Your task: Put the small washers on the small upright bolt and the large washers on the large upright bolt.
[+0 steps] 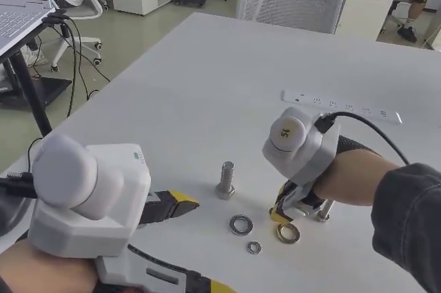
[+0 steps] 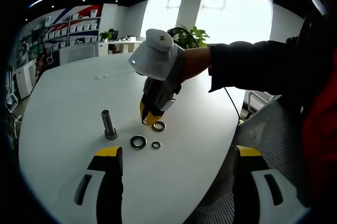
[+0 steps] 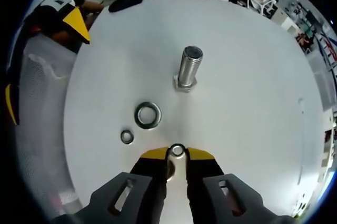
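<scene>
Right gripper (image 3: 178,153) is pinching a small shiny washer (image 3: 178,151); left gripper (image 2: 178,152) is hanging wide open. Head view is catching a flat brassy washer (image 1: 288,233) underneath.

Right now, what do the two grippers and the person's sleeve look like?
The right gripper and the left gripper have rounded white housings and black jaws with yellow tips. The right one carries a pale round disc with a number, and a black cable leaves it. The sleeve is dark.
</scene>
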### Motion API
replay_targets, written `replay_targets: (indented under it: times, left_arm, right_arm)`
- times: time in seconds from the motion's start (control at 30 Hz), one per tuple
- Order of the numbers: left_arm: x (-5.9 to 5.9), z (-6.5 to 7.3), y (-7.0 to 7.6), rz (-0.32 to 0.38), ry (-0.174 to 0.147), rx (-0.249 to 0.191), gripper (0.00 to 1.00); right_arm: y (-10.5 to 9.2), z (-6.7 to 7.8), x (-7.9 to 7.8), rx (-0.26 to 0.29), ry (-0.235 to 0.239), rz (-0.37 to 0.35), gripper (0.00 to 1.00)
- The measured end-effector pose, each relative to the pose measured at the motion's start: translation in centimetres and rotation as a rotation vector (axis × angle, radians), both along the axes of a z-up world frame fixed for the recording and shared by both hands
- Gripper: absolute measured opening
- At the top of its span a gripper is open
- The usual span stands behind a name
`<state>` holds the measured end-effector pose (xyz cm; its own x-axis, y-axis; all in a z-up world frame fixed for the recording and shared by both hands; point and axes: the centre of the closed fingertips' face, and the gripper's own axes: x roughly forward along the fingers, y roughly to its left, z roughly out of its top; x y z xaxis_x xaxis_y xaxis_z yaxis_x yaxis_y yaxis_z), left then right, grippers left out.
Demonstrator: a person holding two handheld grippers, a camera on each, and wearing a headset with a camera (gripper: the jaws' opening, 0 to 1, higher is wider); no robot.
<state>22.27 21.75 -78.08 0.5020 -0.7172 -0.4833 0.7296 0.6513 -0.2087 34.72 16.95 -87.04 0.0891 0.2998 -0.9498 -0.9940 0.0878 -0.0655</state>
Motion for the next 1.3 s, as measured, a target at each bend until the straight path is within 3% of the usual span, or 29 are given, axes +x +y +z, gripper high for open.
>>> replay_targets:
  times: [1.3]
  left_arm:
    - [-0.3,0.2,-0.3,-0.016,-0.013,-0.001,0.86]
  right_arm:
    - [-1.3,3.7,-2.6,0.031,-0.05,-0.007,0.13]
